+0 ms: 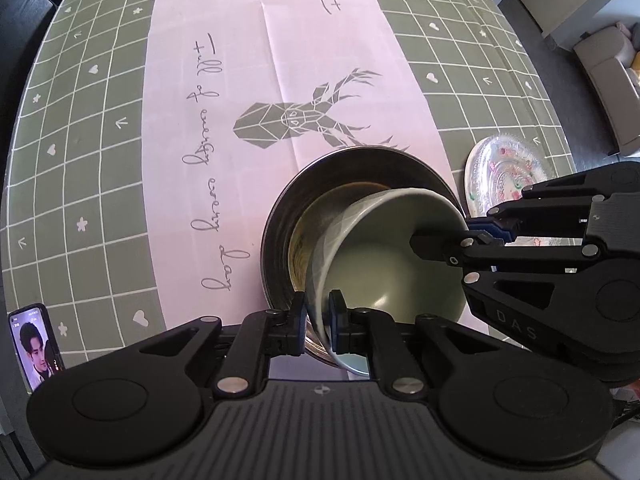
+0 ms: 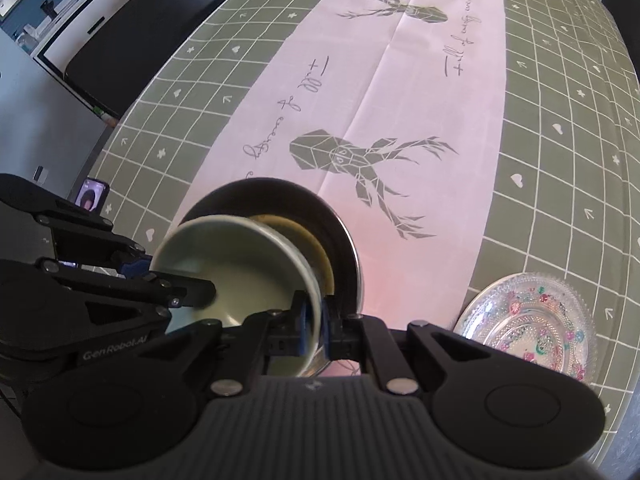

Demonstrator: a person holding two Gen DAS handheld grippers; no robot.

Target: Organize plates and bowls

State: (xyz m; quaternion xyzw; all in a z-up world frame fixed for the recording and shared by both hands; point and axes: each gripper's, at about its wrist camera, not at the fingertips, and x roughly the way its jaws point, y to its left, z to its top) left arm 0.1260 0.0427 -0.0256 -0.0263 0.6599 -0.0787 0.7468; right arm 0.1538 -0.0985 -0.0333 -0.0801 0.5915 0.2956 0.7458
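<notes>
Both our left gripper (image 1: pixel 319 322) and right gripper (image 2: pixel 313 326) pinch the tilted pale green ceramic bowl (image 1: pixel 394 264) rim, over the dark metal plate (image 1: pixel 288 216)

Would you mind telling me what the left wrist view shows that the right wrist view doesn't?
Only the left wrist view shows a sofa on the floor beyond the table. Only the right wrist view shows a white cabinet and a dark bench. Both show the green bowl tilted in the metal bowl, each tool, left and right, clamped on its rim, the glass plate and the phone.
</notes>
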